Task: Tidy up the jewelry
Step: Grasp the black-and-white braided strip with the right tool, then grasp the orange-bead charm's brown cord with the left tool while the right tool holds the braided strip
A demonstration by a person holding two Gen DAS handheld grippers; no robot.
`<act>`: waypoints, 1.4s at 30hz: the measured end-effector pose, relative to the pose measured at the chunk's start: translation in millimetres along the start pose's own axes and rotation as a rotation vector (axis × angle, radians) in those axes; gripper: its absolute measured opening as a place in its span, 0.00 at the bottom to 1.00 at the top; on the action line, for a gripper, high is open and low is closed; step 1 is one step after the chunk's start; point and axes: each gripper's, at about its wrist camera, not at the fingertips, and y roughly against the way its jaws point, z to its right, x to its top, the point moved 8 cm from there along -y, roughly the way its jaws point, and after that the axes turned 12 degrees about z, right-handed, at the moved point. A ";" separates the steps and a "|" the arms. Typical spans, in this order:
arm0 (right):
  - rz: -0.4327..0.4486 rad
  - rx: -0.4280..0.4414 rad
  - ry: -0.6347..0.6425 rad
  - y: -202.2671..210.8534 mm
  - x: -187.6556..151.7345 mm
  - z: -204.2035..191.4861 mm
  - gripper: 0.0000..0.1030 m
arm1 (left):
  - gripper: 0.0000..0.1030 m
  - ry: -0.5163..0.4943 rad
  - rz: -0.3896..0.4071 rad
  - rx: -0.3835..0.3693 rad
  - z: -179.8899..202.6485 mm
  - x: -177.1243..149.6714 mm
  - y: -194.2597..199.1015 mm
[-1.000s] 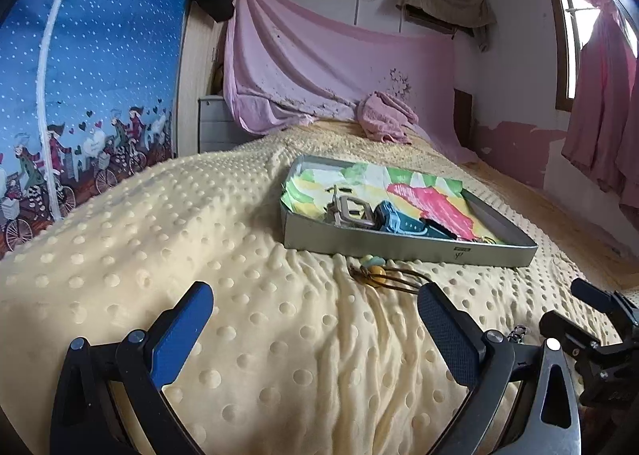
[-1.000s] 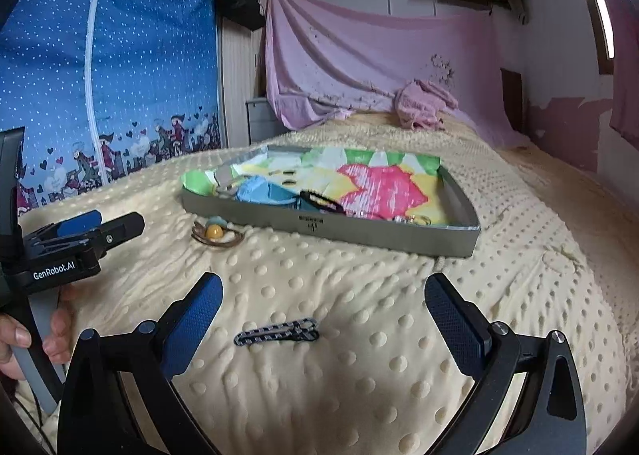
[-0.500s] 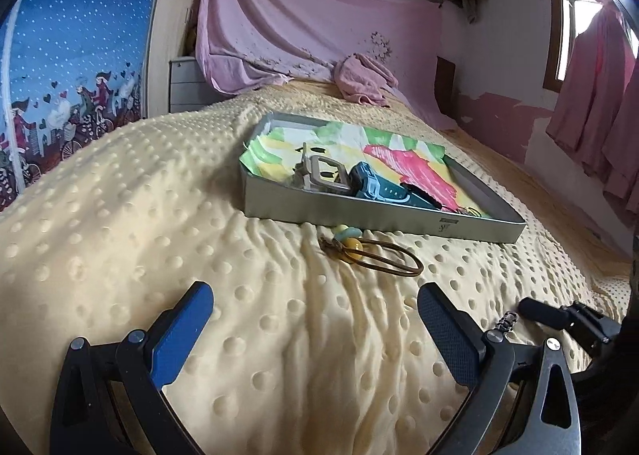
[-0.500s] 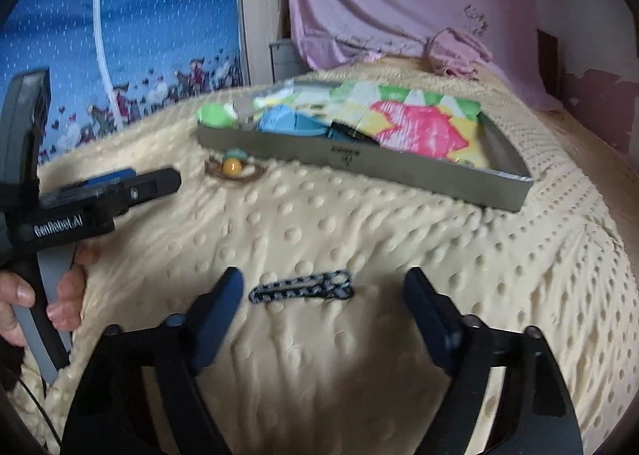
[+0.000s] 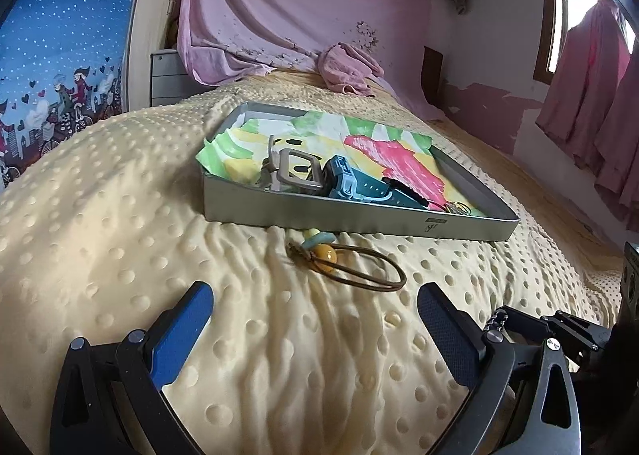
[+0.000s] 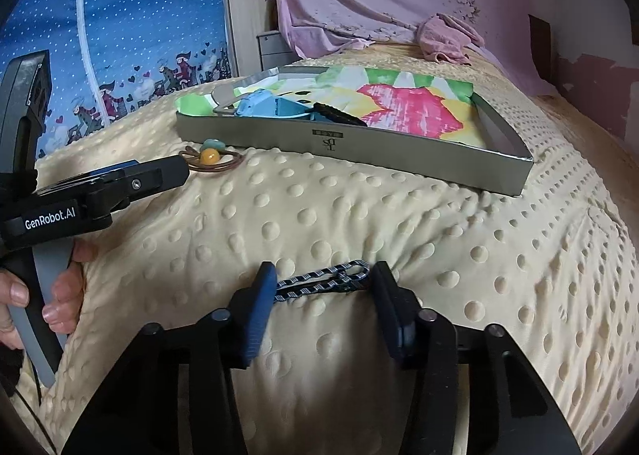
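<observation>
Blue-and-white braided bracelet (image 6: 324,280) lies on the yellow dotted blanket (image 6: 439,223), long axis spanning the part-open jaws of the right gripper (image 6: 325,287), 2 pads flanking its ends, while the left gripper (image 5: 315,309), wide open, faces the beaded cord bracelet (image 5: 347,261) before the tray (image 6: 359,143).

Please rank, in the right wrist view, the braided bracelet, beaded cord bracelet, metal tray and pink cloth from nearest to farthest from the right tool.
1. Braided bracelet, between the right tool's fingers.
2. Beaded cord bracelet, ahead left.
3. Metal tray, just beyond it.
4. Pink cloth, far back.
</observation>
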 end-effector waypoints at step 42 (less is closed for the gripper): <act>0.048 0.081 -0.003 -8.0 7.9 -9.4 0.19 | 0.04 0.091 -0.038 -0.040 -1.8 -13.7 -14.5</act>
